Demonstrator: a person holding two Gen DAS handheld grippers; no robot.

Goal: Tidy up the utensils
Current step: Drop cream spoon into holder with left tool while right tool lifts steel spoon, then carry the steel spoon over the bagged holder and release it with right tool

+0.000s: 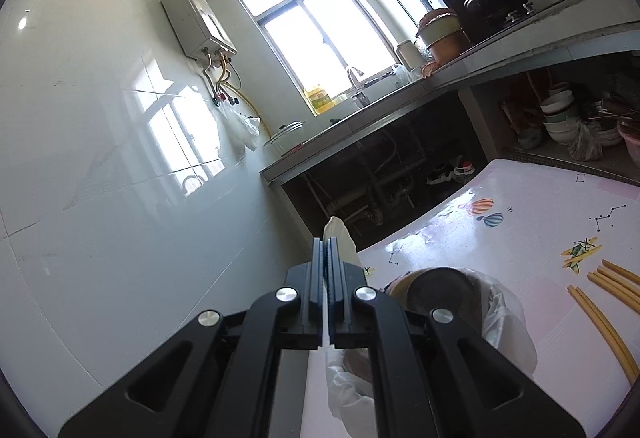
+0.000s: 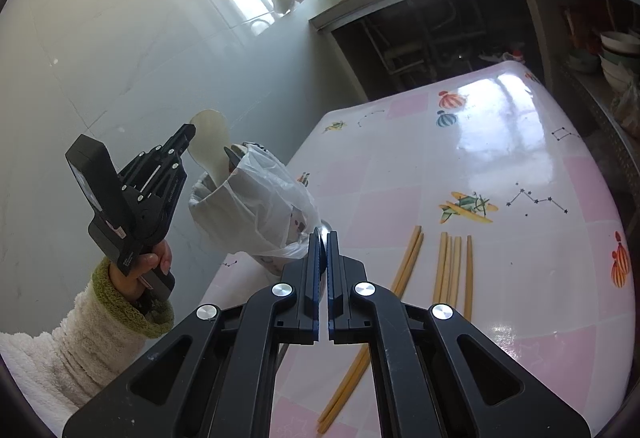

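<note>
Looking along the left gripper (image 1: 326, 244), its black jaws are clamping the flat pale cream rice paddle (image 1: 338, 238) edge-on, the blade poking out past the fingertips and pointing up and away toward the dark space under the grey kitchen counter (image 1: 440, 78). Just right of the jaws, the round utensil holder wrapped in a clear plastic bag (image 1: 500, 314) is standing on the glossy pink-and-white checked tablecloth (image 1: 520, 206); its dark inside is too shadowed to read. Several long yellow chopsticks (image 1: 612, 282) are lying flat on the cloth near the right edge.

Turning to the right wrist view, the right gripper (image 2: 323, 238) is hovering above the table with its jaws closed on nothing. At the left, a hand in a fluffy white sleeve with a green cuff (image 2: 120, 302) is holding the left gripper (image 2: 188, 134), which is gripping the paddle (image 2: 210, 142) by its rounded blade; the paddle's long axis is slanting down to the right, its lower end sitting inside the bagged holder (image 2: 256, 206), beside a dark utensil tip. The chopsticks (image 2: 452, 266) are lying mostly lengthwise away from the camera, loosely parallel, on the cloth (image 2: 500, 142) right of the holder
</note>
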